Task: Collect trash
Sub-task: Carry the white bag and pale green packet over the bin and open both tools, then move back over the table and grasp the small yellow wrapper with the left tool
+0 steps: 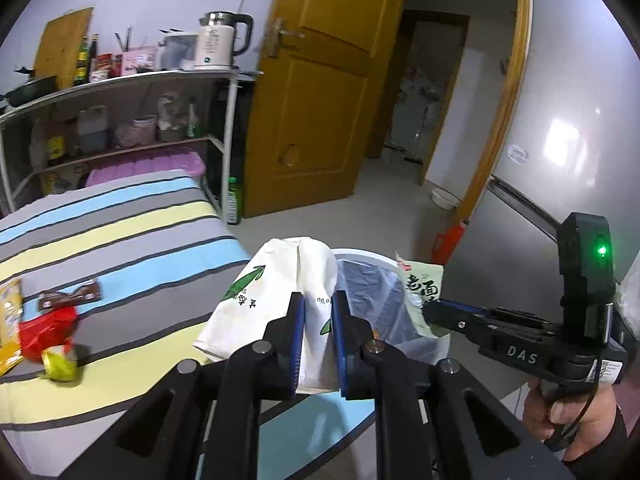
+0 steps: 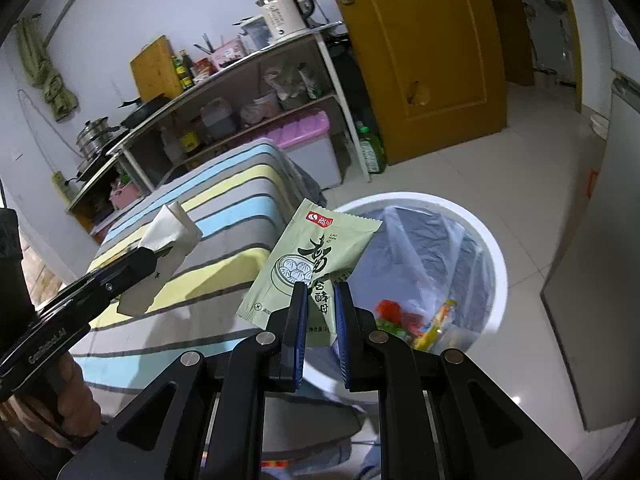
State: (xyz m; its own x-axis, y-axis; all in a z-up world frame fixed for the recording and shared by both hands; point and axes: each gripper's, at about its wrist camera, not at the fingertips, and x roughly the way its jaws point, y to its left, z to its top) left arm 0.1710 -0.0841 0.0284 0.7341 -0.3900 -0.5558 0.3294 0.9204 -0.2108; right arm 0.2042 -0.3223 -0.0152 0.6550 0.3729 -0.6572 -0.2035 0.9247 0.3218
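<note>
My left gripper [image 1: 318, 300] is shut on a white paper packet with green print [image 1: 280, 292], held above the edge of the striped table beside the bin; it also shows in the right wrist view [image 2: 168, 248]. My right gripper [image 2: 322, 292] is shut on a pale green yeast packet [image 2: 312, 256], held over the near rim of the white round trash bin [image 2: 492, 248]. The bin has a clear liner with several colourful wrappers [image 2: 416, 320] at its bottom. The green packet also shows in the left wrist view [image 1: 424, 284].
On the striped tablecloth [image 1: 132, 220] lie a brown wrapper [image 1: 70, 298], a red wrapper [image 1: 46, 330], a yellow-green wrapper [image 1: 60, 362] and a yellow packet [image 1: 8, 316]. A shelf rack [image 1: 120, 120], a yellow door [image 1: 320, 100] and a fridge [image 1: 568, 140] stand around.
</note>
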